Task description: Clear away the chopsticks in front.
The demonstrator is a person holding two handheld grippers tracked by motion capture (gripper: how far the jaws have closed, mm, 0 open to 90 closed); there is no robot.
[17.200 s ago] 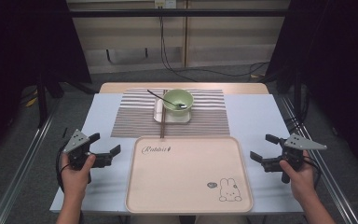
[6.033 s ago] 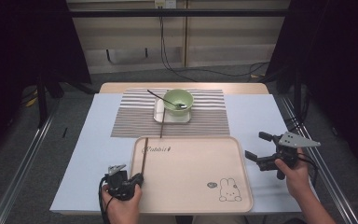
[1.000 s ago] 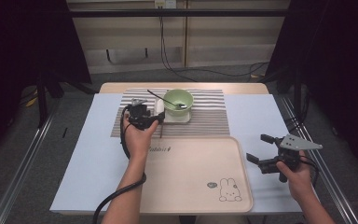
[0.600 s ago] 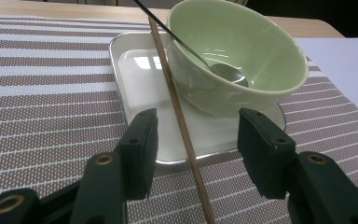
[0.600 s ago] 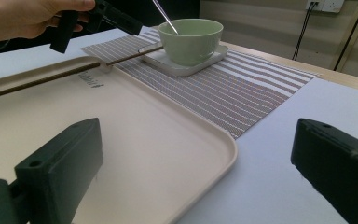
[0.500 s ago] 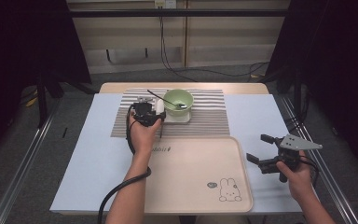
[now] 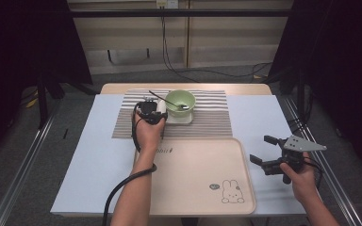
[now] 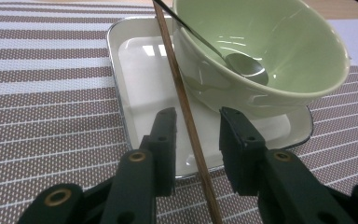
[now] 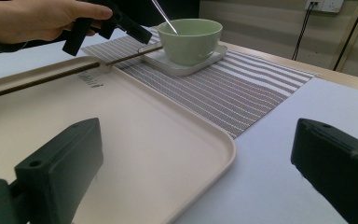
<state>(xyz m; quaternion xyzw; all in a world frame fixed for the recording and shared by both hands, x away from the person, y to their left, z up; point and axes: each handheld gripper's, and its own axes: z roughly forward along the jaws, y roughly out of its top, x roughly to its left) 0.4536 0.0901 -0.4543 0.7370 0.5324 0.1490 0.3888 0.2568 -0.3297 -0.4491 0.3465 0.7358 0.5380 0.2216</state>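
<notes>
The left tool [image 7: 149, 109] hangs over the striped mat [image 7: 207, 123] at the near-left corner of the white dish [image 8: 135, 79]. Its jaws, narrow and just now closing, stand either side of a brown stick [image 8: 186, 116]; whether the pads press on it cannot be told, a slim gap showing on each side. The stick slants from the dish rim, hard against the green bowl [image 8: 279, 51], back over the mat to the tray [image 7: 193, 183]; in the right gripper view it [image 9: 51, 78] crosses the tray's far rim.

The bowl stands on the dish and holds a metal spoon [image 8: 244, 65], its handle leaning out over the rim beside the stick. The bowl's wall crowds the right-hand jaw.

The tray lies bare, with a small script word at its far-left corner, too fine to read surely, and a rabbit drawing [image 7: 229, 192] near its right front corner.

The right tool [image 7: 271, 155] rests well apart at the right of the surface [image 7: 85, 160], jaws wide, holding nothing.
</notes>
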